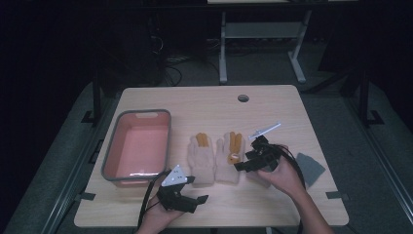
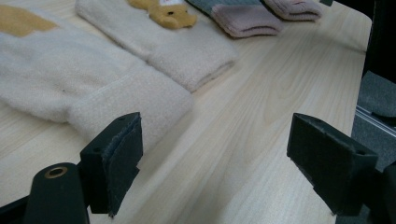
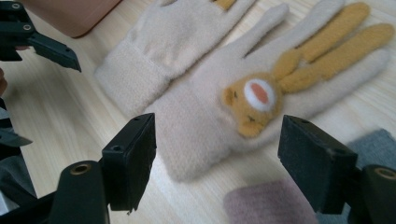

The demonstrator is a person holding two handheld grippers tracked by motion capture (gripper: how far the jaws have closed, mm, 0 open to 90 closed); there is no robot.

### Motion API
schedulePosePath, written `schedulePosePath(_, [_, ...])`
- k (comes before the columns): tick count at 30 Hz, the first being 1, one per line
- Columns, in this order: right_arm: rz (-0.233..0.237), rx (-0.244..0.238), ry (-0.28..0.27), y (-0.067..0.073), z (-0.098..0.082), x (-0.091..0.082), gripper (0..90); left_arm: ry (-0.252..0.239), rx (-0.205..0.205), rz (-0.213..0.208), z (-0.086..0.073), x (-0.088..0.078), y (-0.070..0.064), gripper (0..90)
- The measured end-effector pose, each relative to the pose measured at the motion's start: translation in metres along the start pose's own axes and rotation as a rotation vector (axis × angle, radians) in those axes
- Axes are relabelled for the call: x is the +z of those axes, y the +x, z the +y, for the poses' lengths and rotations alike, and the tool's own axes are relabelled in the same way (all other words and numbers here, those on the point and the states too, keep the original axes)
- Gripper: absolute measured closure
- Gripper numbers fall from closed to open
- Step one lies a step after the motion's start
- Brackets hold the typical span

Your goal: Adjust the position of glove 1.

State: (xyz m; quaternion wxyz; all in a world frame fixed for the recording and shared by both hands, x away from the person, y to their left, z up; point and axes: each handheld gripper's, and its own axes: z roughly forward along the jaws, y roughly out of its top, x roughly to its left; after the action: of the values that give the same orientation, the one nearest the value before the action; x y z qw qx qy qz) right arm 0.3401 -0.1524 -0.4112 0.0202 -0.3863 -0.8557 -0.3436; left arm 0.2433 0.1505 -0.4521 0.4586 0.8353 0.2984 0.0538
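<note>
Close to the lens, two black jaws of the right gripper (image 3: 217, 163) stand wide apart, grasping nothing, low over the right glove (image 3: 243, 107) near its cuff end. Largest on the table (image 1: 272, 105) is the pink tub (image 1: 113, 158) at the left; next come the cream gloves lying flat side by side, the left glove (image 1: 201, 157) just beside its mate, then a small grey cloth (image 1: 309, 167). Released too, the left gripper (image 2: 215, 158) hovers beside the left glove's cuff. Good practice, I judge: lower squarely, pinch one cuff edge, and lift without dragging the neighbour.
</note>
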Motion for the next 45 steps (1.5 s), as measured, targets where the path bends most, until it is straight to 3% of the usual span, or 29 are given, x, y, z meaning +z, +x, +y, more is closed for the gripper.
schedulePosePath(9, [-0.019, -0.016, 0.047, 0.001, 0.015, 0.017, 28.4, -0.002, 0.009, 0.004, 0.0, -0.001, -0.002, 18.2])
schedulePosePath(24, [-0.115, -0.031, 0.148, -0.001, 0.038, 0.048, 33.0, -0.005, 0.01, 0.003, 0.0, -0.003, -0.004, 18.2])
schedulePosePath(25, [-0.143, -0.033, 0.165, 0.0, 0.039, 0.052, 35.3, -0.005, 0.011, 0.002, 0.0, -0.003, -0.004, 18.2])
schedulePosePath(29, [-0.179, -0.047, 0.195, 0.001, 0.04, 0.06, 39.6, -0.004, 0.009, -0.001, -0.001, -0.002, -0.004, 18.2])
schedulePosePath(35, [-0.293, -0.101, 0.233, 0.007, 0.035, 0.07, 52.5, -0.001, 0.007, 0.002, -0.002, -0.002, -0.004, 18.2])
schedulePosePath(45, [-0.288, -0.113, 0.227, 0.008, 0.036, 0.066, 61.7, -0.005, 0.014, 0.012, -0.003, -0.005, -0.006, 18.4])
